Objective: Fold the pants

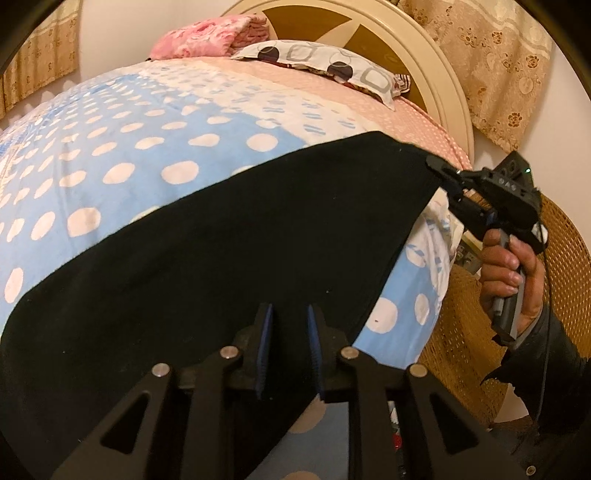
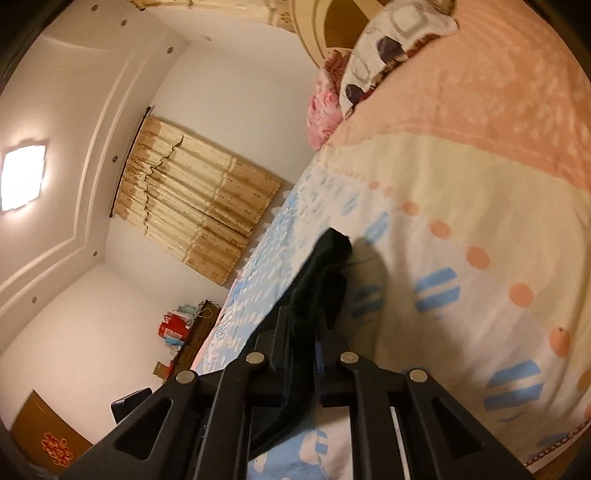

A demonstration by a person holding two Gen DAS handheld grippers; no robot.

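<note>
**Black pants spread on the bed, one corner pinched**

In the left wrist view, the left gripper (image 1: pixel 290 345) stands low over the near edge of the black pants (image 1: pixel 221 240), its blue-ribbed pads set narrowly apart with dark cloth showing in the gap; whether the pads press on it cannot be told. The pants lie as one broad, flat, matte sheet across the blue blanket (image 1: pixel 122 147) with white dots. At the sheet's far right corner the right gripper (image 1: pixel 437 171) bites the cloth, with the person's hand (image 1: pixel 511 273) around its grip below, in front of a woven wicker piece (image 1: pixel 569 251).

The right wrist view shows what that one hides: the jaws closed tight on a bunched, fuzzy fold of the pants (image 2: pixel 325 273), which rises between the fingers and casts a shadow on the cream, striped-dot stretch of blanket (image 2: pixel 461 206).

Farther off lie a circle-patterned pillow (image 1: pixel 332 61), a pink folded quilt (image 1: pixel 210 35) and the round cream headboard (image 1: pixel 436 66). Only the right view reveals the pleated gold curtain (image 2: pixel 192 199) and ceiling light (image 2: pixel 24 177).
</note>
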